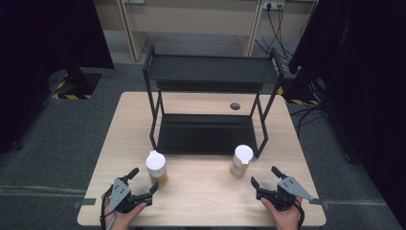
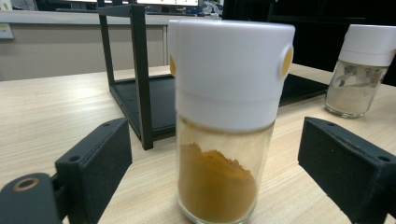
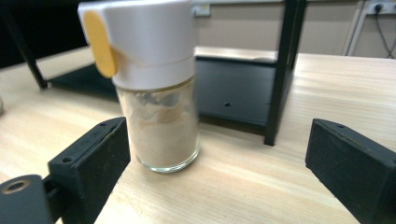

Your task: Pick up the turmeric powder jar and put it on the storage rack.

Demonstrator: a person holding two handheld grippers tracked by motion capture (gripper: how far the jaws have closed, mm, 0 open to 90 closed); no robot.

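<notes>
Here the left gripper (image 1: 142, 184), jaws spread, straddles the upright orange-spice jar (image 1: 156, 168) just before the black rack (image 1: 210, 72); the right gripper (image 1: 265, 181), equally spread, faces the pale-spice jar (image 1: 241, 160).

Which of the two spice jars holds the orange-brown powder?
The spice jar in front of the left gripper; the other jar, near the right gripper, holds pale beige powder.
</notes>
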